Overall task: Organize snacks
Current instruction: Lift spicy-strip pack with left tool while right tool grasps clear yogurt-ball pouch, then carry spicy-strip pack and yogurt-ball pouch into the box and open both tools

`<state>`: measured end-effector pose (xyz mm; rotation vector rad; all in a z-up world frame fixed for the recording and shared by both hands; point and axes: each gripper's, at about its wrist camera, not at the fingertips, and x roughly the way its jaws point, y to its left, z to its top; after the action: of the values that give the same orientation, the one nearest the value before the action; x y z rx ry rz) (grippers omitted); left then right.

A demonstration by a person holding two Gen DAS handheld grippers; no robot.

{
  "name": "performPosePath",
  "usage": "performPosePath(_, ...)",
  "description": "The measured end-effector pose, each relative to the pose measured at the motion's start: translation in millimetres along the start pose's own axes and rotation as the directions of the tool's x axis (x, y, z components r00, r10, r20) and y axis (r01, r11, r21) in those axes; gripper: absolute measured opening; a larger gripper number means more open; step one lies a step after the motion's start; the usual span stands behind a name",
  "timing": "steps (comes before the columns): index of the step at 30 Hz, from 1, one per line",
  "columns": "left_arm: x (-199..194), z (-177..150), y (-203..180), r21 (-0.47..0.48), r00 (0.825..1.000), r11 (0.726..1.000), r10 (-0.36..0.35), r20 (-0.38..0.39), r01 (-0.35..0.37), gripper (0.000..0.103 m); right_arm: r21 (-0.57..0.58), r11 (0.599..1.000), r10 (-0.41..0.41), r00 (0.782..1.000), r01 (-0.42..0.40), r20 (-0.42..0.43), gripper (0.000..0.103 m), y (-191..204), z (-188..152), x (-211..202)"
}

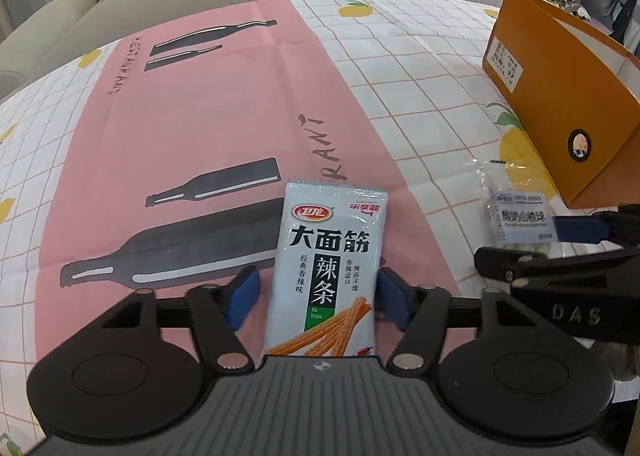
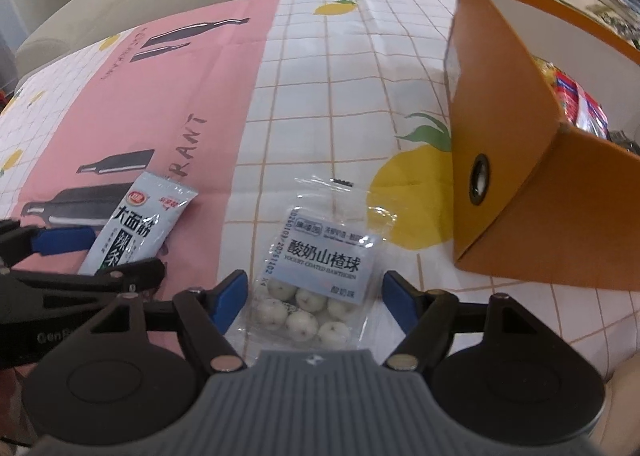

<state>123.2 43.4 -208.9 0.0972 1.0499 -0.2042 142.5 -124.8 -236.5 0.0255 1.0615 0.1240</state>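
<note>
The left gripper (image 1: 318, 294) stands spread, blue pads on either side of the spicy-strip packet (image 1: 326, 276); the right pad sits at the packet's edge, the left pad is clear of it, so nothing is clamped. The packet lies flat at lower centre of the left wrist view, on the pink band of the tablecloth (image 1: 208, 116). Its print reads "大面筋", "辣条" and "là tiáo" under a red oval logo.

The right gripper (image 2: 314, 296) is likewise spread, its pads flanking the clear hawthorn-ball bag (image 2: 316, 280) without pressing it. The bag's label reads "酸奶山楂球" and "YOGURT-COATED HAWTHORN"; white balls show through the film. It lies at lower centre of the right wrist view.

The orange box (image 2: 512, 192) stands at right of frame, open, with wrapped snacks inside. The cloth carries bottle silhouettes and the letters "RANT".
</note>
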Motion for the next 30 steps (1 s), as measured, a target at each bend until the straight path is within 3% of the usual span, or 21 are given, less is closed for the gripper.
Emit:
performPosePath(1, -1.0, 0.3, -0.8, 0.0, 1.0, 1.0, 0.001, 0.003, -0.001, 0.06, -0.015, 1.0, 0.005, 1.0, -0.005, 0.005, 0.068, 1.9, -0.9, -0.2)
performPosePath(7, -2.8, 0.0, 0.1, -0.016, 1.0, 1.0, 0.0, 0.003, 0.0, 0.056, -0.006, 1.0, 0.024, 1.0, -0.024, 0.015, 0.063, -1.0, -1.5, -1.8)
performPosePath(21, -22.4, 9.2, 11.7, -0.173, 0.998, 0.983, -0.058, 0.01, 0.059, 0.054, 0.013, 0.995, 0.095, 0.995, -0.096, 0.013, 0.06, -7.1, -1.1, -14.2)
performPosePath(30, -60.6, 30.6, 11.9, -0.248, 0.994, 0.963, -0.088, 0.068, 0.102, 0.054, -0.055, 0.992, 0.119, 0.987, -0.114, 0.111, 0.06, -9.3, 5.4, -55.9)
